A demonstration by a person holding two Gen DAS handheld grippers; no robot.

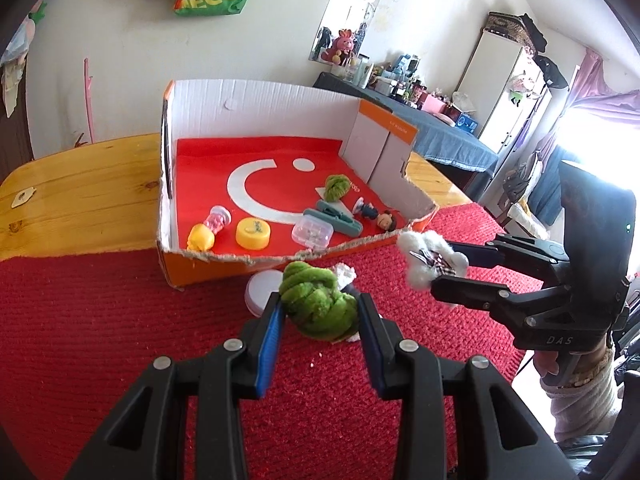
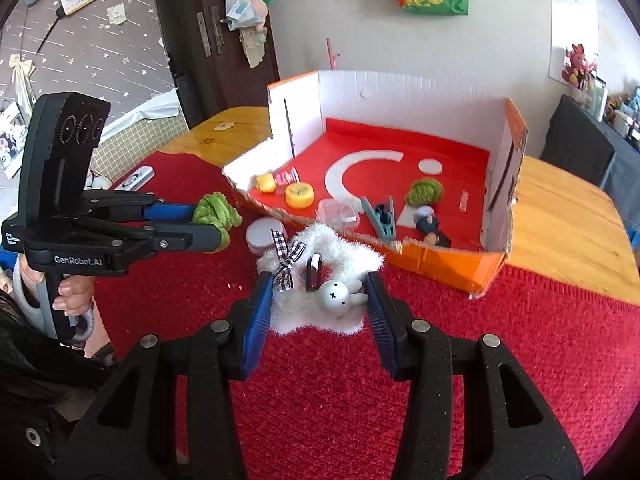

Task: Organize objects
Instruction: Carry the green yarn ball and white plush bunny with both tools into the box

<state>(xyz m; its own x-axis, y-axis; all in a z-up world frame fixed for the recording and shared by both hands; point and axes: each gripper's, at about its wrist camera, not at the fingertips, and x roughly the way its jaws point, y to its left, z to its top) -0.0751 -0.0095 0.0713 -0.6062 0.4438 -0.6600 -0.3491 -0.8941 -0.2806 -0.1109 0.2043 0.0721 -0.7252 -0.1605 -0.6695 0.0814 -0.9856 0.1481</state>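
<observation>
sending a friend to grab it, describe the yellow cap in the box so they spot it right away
Look in the cardboard box with the red floor, near its torn front edge. The yellow cap lies flat there between a yellow toy and a clear plastic case. It is the only round, disc-shaped yellow piece.

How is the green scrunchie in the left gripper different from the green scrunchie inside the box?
The green scrunchie in the left gripper is clamped between the blue pads above the red cloth, outside the cardboard box; the green scrunchie in the box lies free on the red floor. The held one is squeezed; the other rests loose. Both are fuzzy, green and knotted-looking.
</observation>
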